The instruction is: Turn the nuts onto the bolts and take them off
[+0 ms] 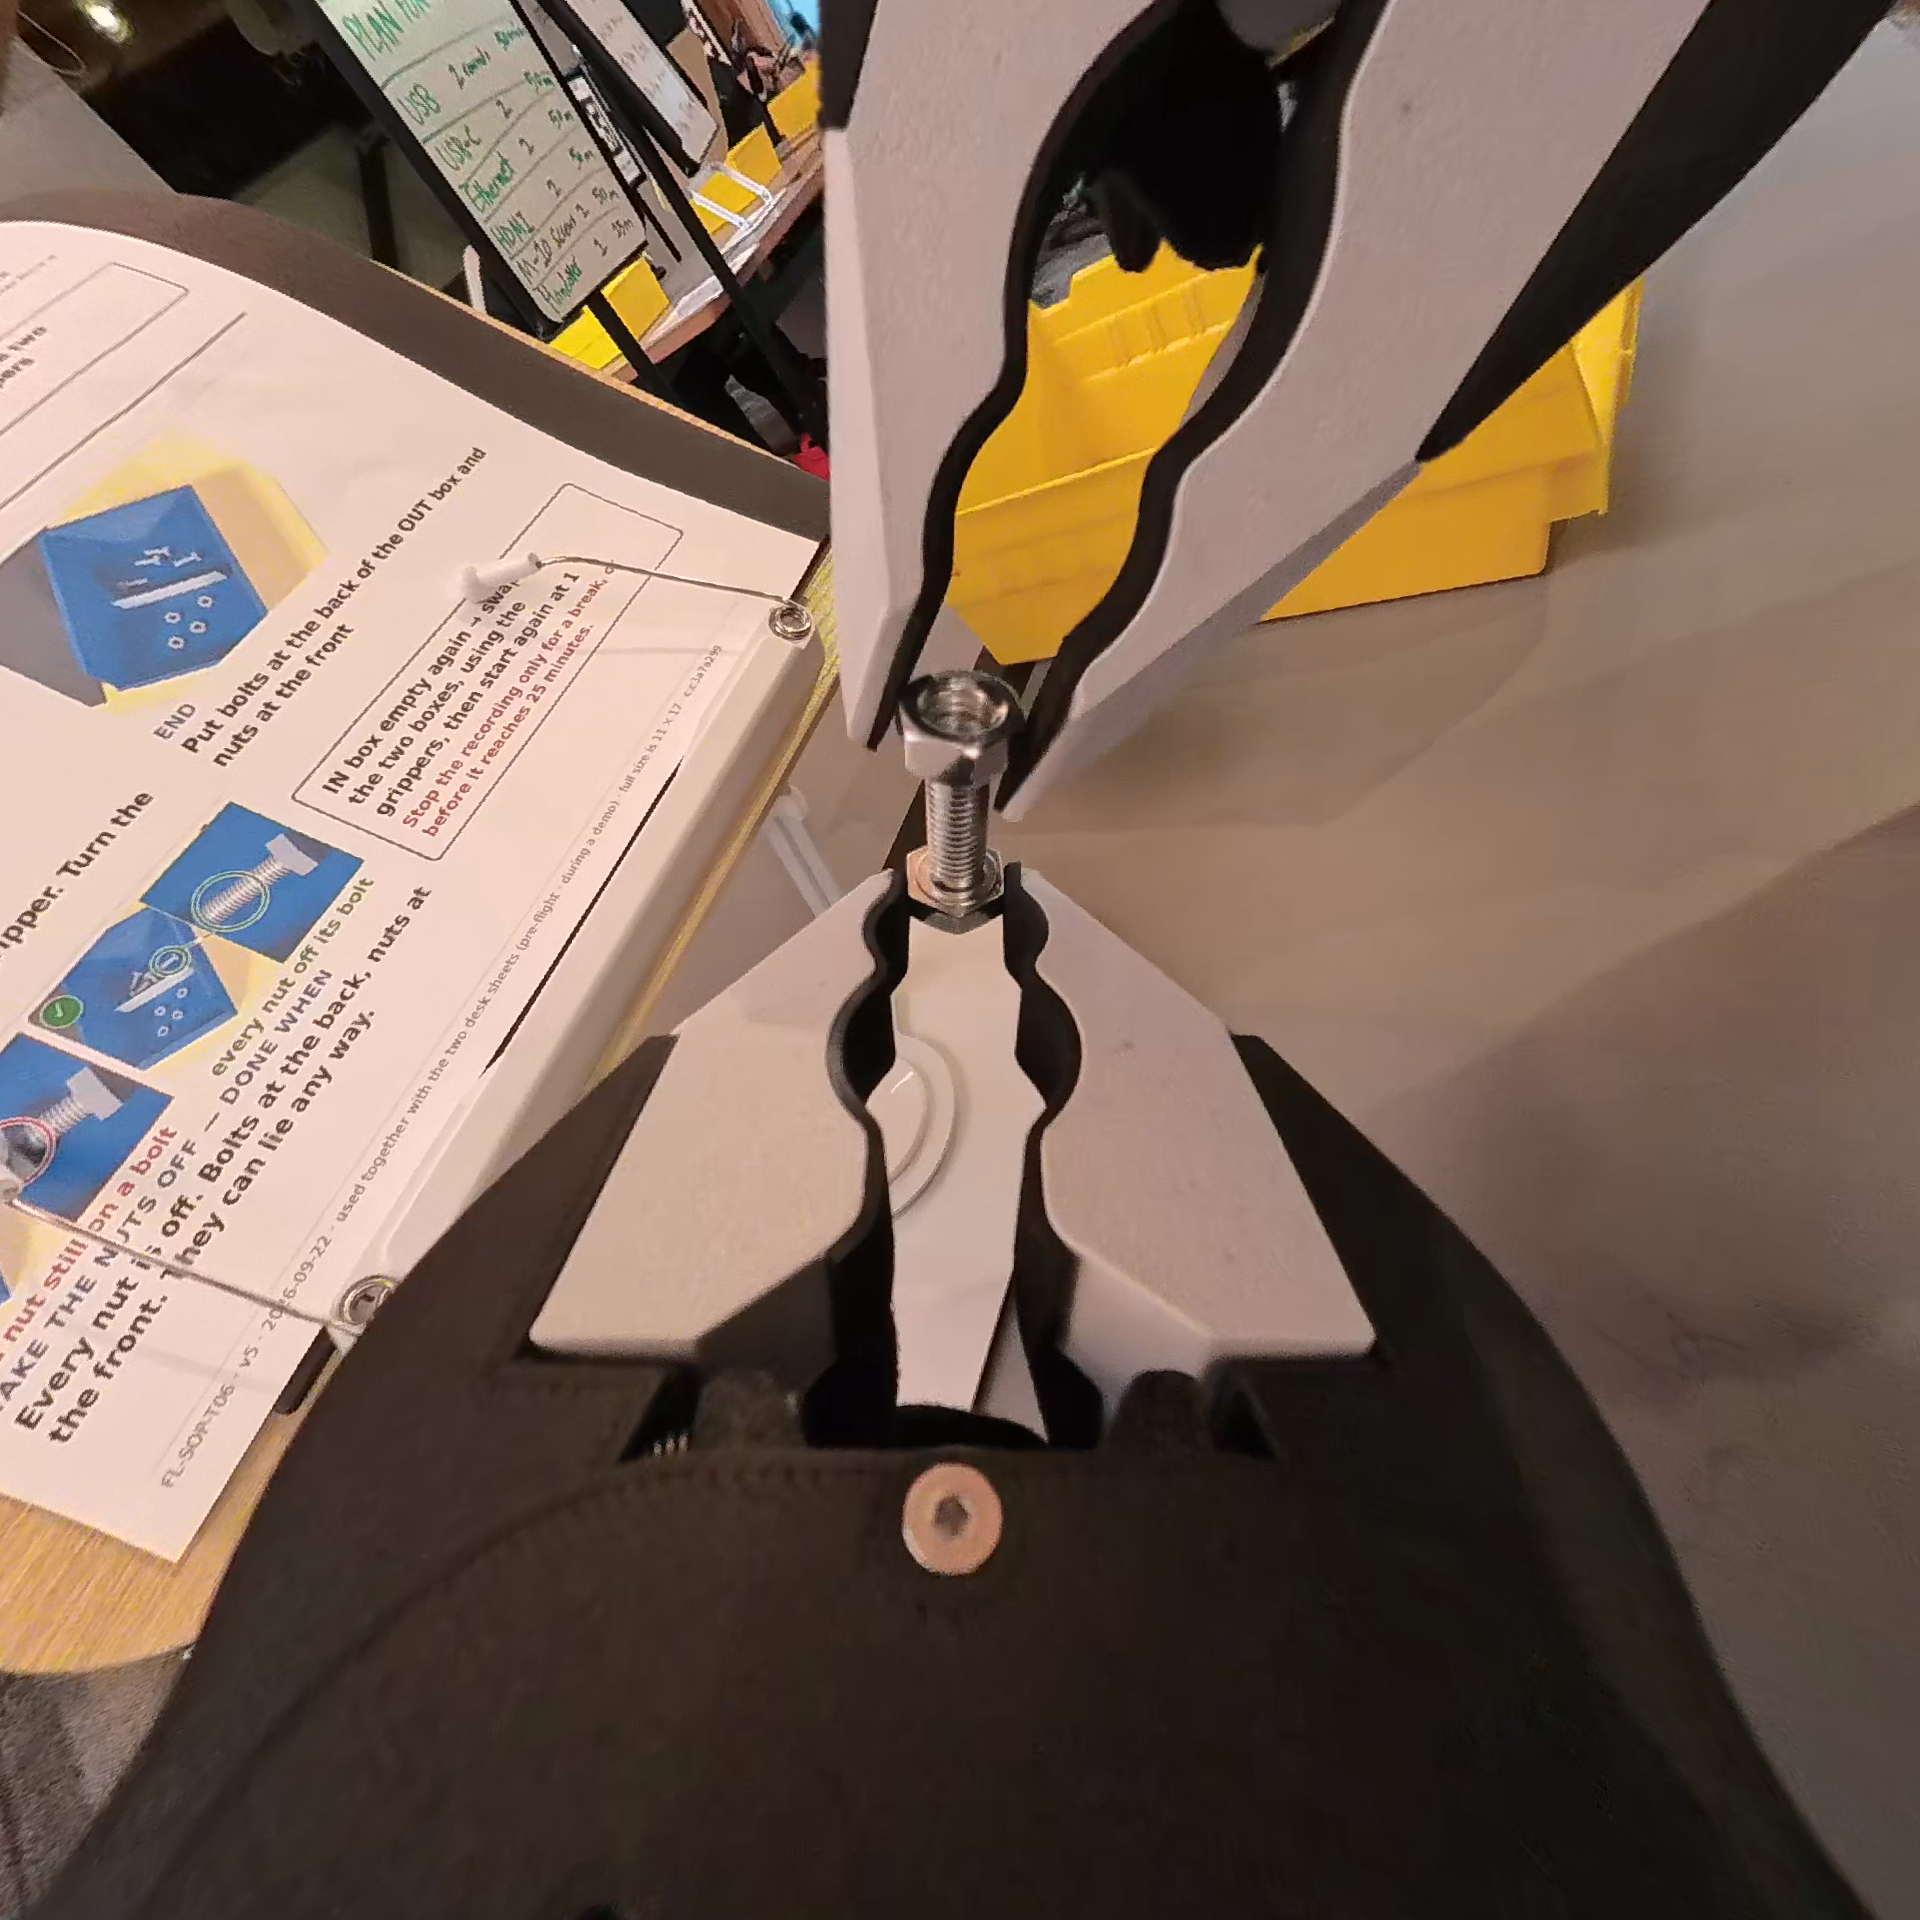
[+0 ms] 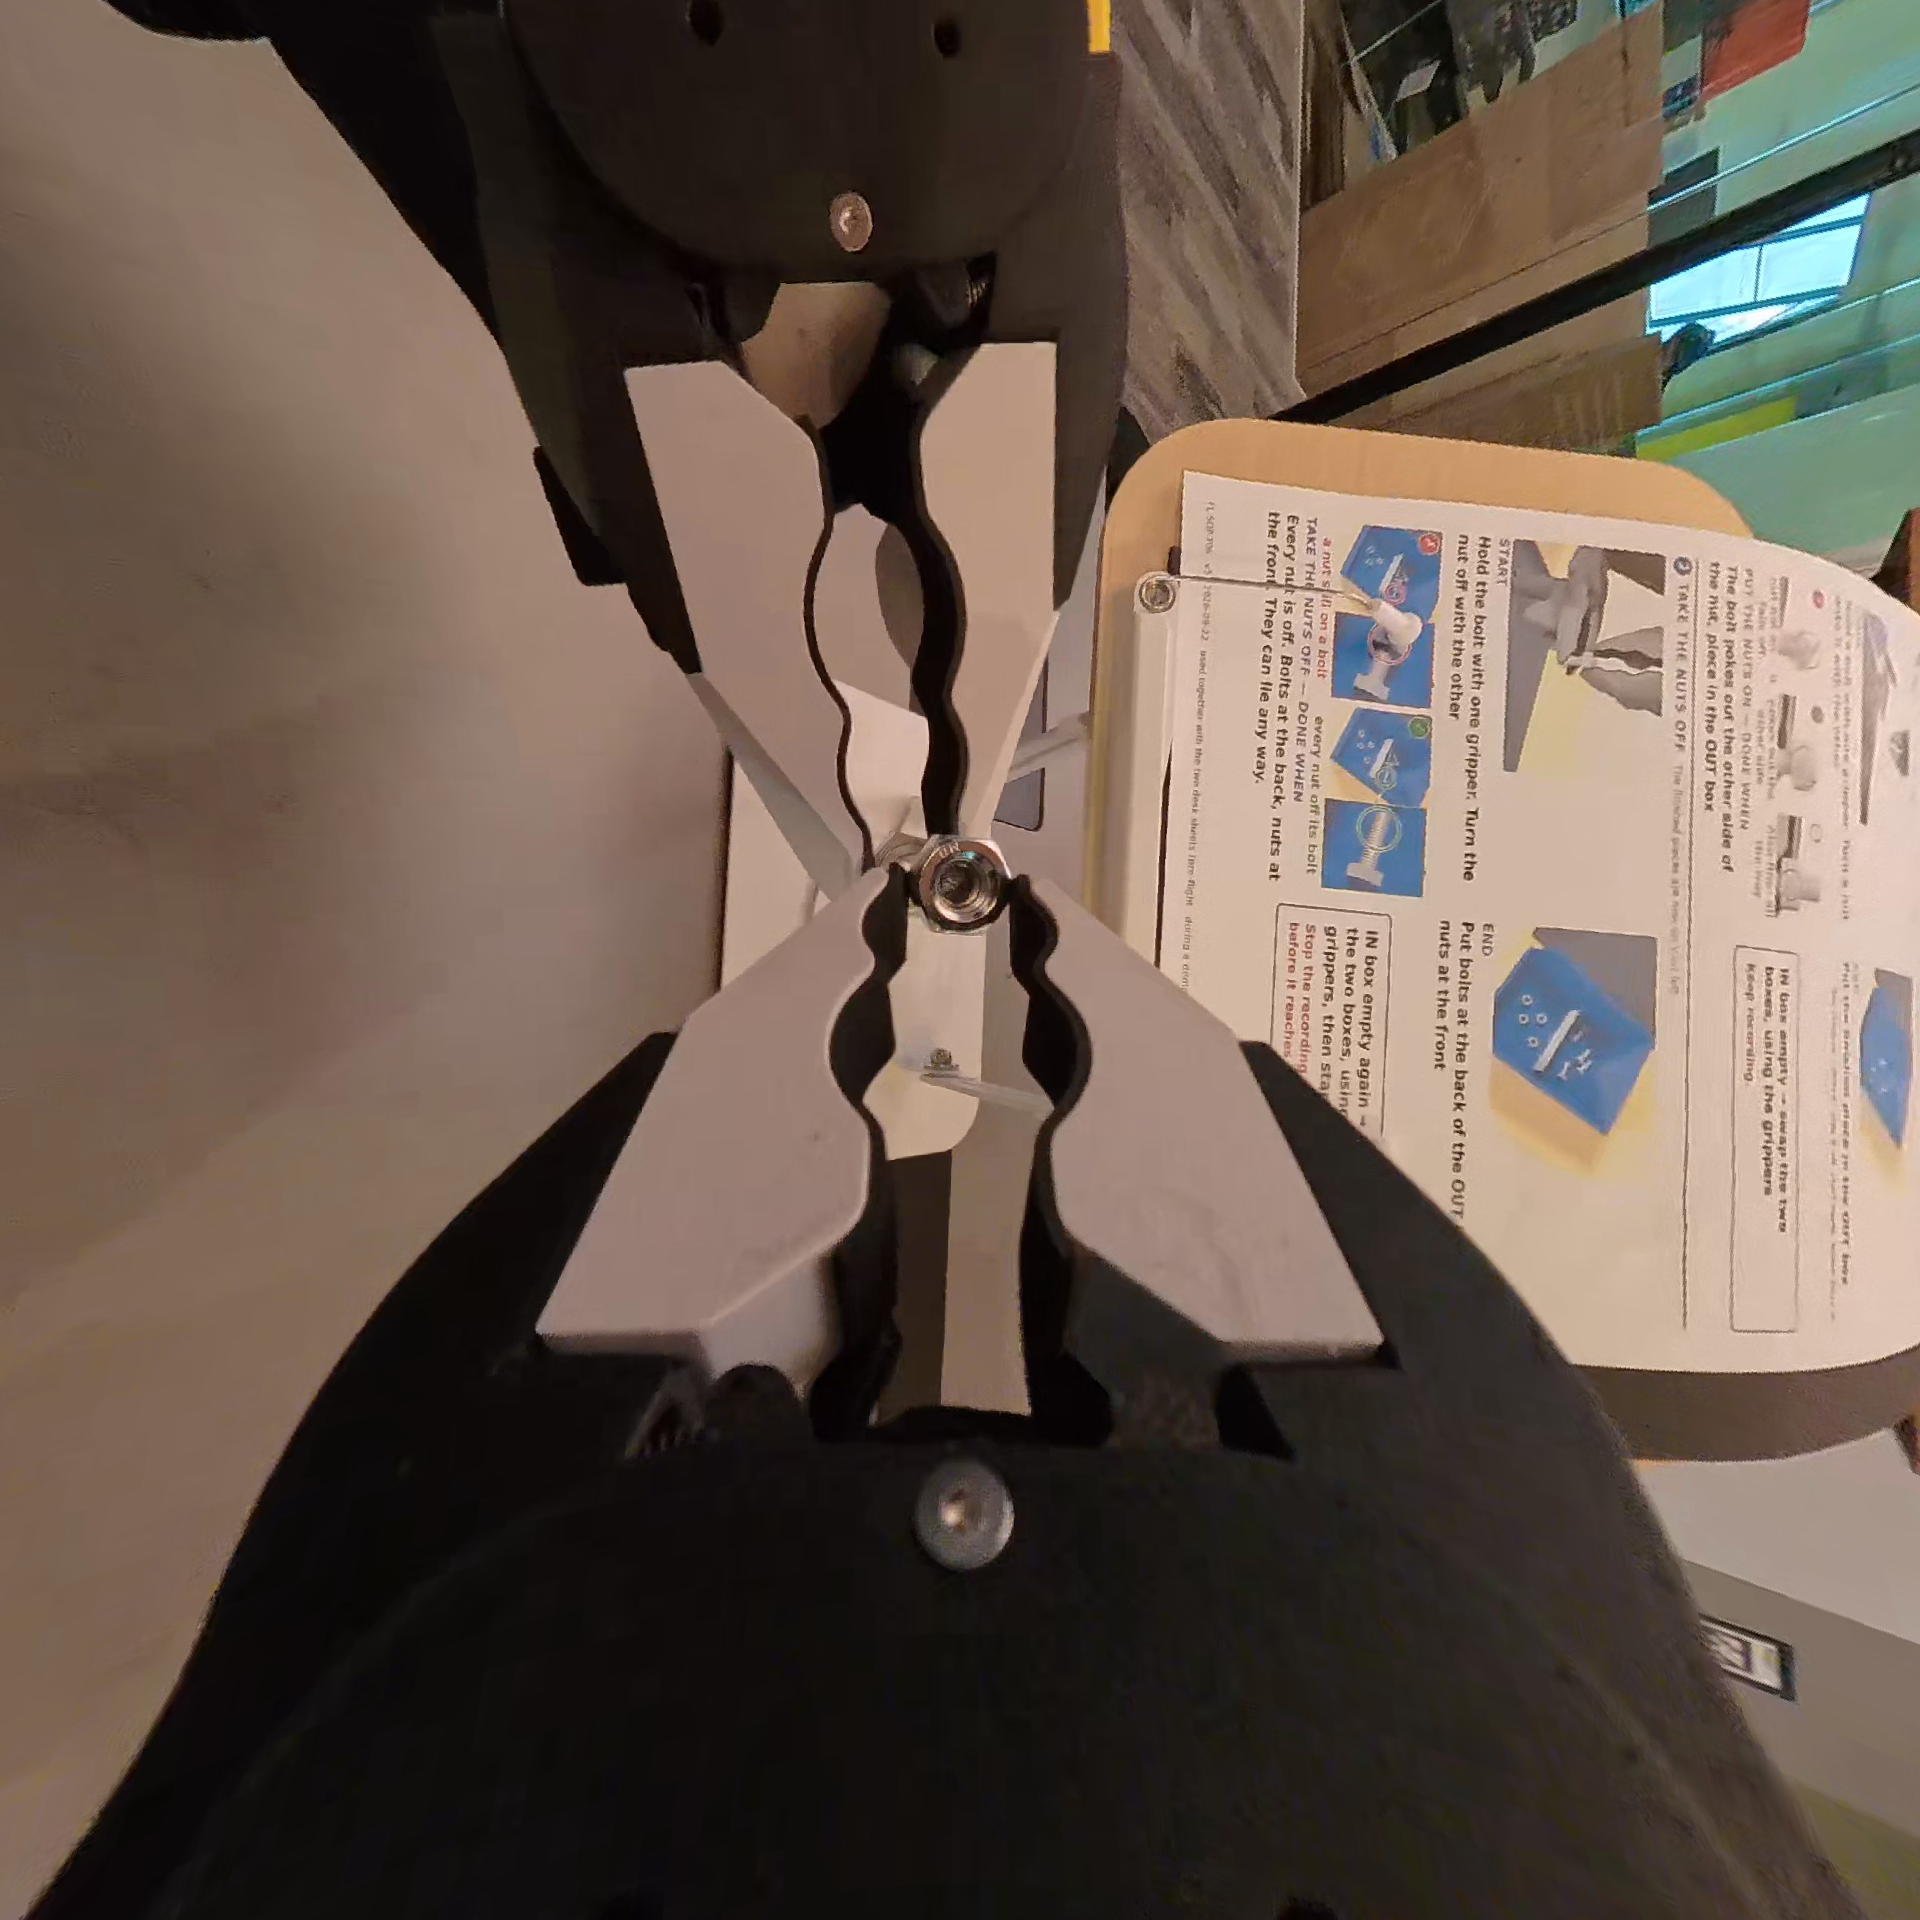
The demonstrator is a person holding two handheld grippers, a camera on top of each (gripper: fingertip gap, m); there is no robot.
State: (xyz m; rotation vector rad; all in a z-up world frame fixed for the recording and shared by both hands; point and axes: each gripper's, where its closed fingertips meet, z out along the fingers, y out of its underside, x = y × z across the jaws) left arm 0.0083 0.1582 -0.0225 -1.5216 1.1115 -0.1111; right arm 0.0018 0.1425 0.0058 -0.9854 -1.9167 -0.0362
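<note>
The left gripper (image 1: 953,902) clamps the bolt (image 1: 951,831) by its head while the right gripper (image 1: 956,743) pinches the nut (image 1: 954,717) at the tip of the thread, both held in the air beside the yellow bins (image 1: 1351,499). If the nut is tilted it may cross-thread, and a loose pinch could let it drop.

Both wrist cameras face each other, close, sharing the bolt (image 1: 951,831).
</note>
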